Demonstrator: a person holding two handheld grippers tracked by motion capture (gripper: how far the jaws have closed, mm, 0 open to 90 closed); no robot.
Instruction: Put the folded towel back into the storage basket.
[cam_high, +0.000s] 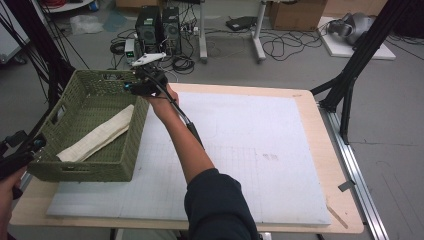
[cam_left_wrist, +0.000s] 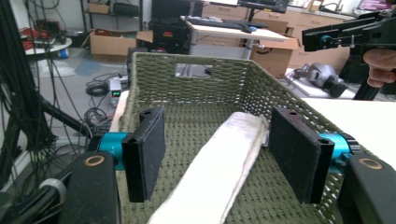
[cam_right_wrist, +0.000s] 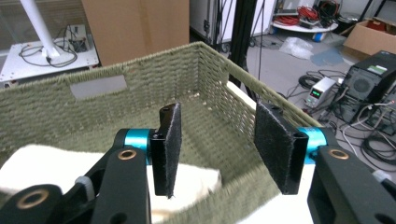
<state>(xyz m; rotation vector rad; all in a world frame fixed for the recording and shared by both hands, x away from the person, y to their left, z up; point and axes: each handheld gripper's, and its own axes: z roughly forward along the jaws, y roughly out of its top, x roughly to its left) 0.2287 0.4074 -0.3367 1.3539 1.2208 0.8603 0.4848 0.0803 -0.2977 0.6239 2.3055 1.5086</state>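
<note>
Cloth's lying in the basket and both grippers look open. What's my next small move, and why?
Probably draw both grippers up and back from the green basket. The folded cloth lies flat on its floor, and neither the left gripper nor the right gripper has anything between its fingers, so the placing looks done.

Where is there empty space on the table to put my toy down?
The big white mat is bare from the arm's sleeve to the table's right edge. That is the roomiest patch. The left side is crowded: the green basket sits there with a folded cloth inside, the right claw over its far corner and the left claw at its near end.
</note>
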